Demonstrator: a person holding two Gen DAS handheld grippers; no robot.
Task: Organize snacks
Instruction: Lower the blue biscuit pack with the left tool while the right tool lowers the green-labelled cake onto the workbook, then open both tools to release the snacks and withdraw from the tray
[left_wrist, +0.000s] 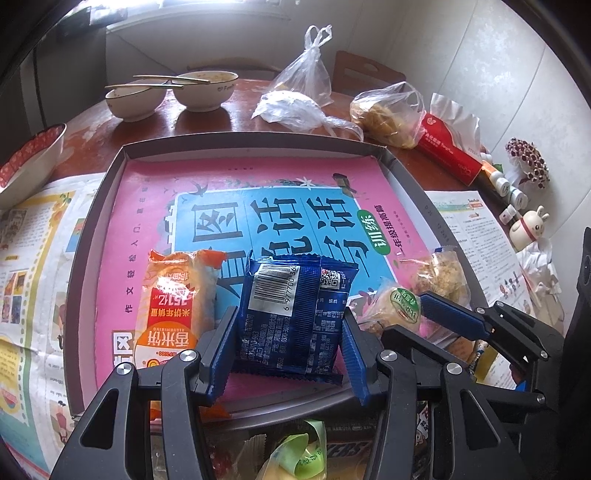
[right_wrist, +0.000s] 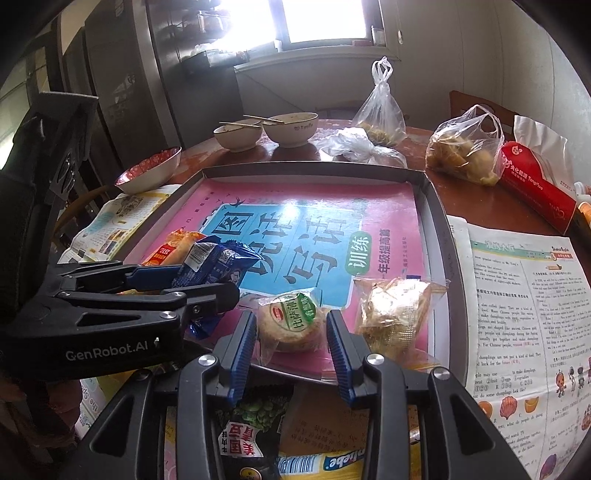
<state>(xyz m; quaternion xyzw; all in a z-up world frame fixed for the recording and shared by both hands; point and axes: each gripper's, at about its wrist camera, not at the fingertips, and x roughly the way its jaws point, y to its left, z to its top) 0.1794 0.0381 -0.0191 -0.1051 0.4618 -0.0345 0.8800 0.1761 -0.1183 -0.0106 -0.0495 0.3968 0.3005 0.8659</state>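
Note:
A shallow grey tray (left_wrist: 79, 258) lined with a pink and blue book cover holds the snacks. My left gripper (left_wrist: 290, 332) has its blue fingers against both sides of a blue snack packet (left_wrist: 295, 310), seen tilted up in the right wrist view (right_wrist: 214, 264). An orange rice-cracker packet (left_wrist: 173, 306) lies just left of it. My right gripper (right_wrist: 291, 332) is open around a round pastry with a green label (right_wrist: 291, 325), its pads a little apart from it. A clear-wrapped flaky pastry (right_wrist: 395, 310) lies to its right.
Loose snack packets (right_wrist: 258, 435) lie on the table below the tray's near edge. Newspaper (right_wrist: 517, 314) covers the table on both sides. Bowls with chopsticks (left_wrist: 192, 88), plastic bags (left_wrist: 306, 92), a red box (left_wrist: 450, 147) and small bottles (left_wrist: 509, 188) stand behind.

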